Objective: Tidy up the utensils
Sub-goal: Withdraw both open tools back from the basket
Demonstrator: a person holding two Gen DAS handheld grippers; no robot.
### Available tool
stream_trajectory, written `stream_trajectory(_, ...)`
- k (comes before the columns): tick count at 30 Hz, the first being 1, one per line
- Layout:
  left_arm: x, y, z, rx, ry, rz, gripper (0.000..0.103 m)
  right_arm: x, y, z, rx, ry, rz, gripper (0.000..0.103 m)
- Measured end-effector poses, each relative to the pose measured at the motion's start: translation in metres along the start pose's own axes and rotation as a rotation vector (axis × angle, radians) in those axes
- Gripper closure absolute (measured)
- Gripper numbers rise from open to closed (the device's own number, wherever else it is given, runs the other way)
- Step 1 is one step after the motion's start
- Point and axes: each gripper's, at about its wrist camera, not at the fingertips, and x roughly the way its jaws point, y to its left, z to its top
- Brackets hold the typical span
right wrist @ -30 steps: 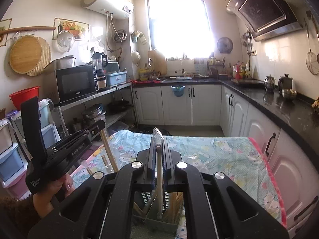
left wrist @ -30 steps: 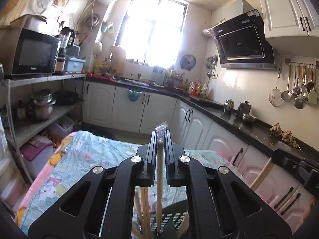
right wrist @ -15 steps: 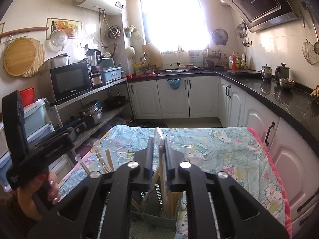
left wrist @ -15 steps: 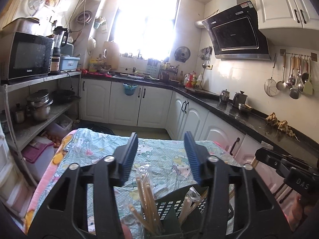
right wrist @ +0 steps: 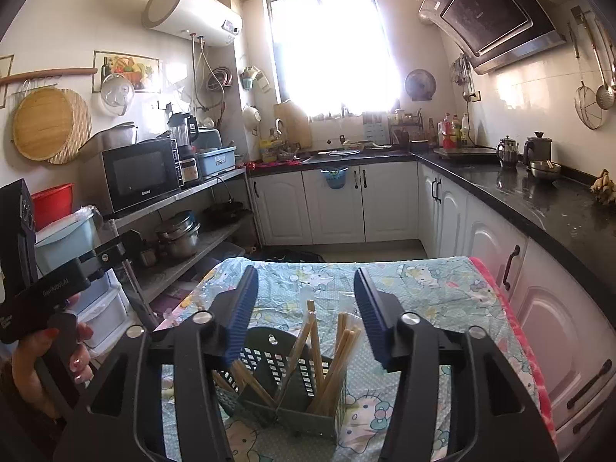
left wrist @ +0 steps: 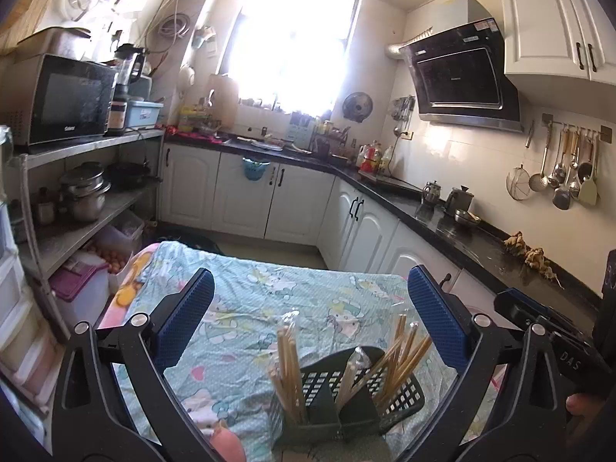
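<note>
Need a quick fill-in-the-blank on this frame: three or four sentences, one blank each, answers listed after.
1. The chopsticks stand upright in a dark slotted ____ on the table.
2. The tablecloth under the utensil holder has a cartoon ____ print.
3. On the shelf at the left, the black appliance with a glass door is a ____.
4. Nothing is between the pads of the left gripper; its jaws are ____.

Missing words: holder; cat; microwave; opening
</note>
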Motion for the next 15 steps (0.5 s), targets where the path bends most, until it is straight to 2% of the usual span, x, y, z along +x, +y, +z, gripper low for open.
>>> stream_trajectory(3, -0.010, 0.004, 0.000, -0.017, 0.004, 0.003, 0.010, -0.011, 0.001, -0.003, 0.000, -0.008, -0.002, 0.041)
stream_trajectory(7, -0.022, 0.006, -0.003, -0.006, 0.016, 0.016, 0.010, -0.022, 0.004, -0.010, -0.009, -0.012, -0.002, 0.034)
stream_trajectory(9, -0.028, 0.008, -0.008, -0.003, 0.028, 0.027, 0.010, -0.028, 0.006, -0.014, -0.011, -0.017, -0.006, 0.027)
stream_trajectory(15, -0.040, 0.010, -0.029, 0.014, 0.075, 0.058, 0.010, -0.042, 0.011, -0.029, -0.021, -0.019, -0.025, 0.016)
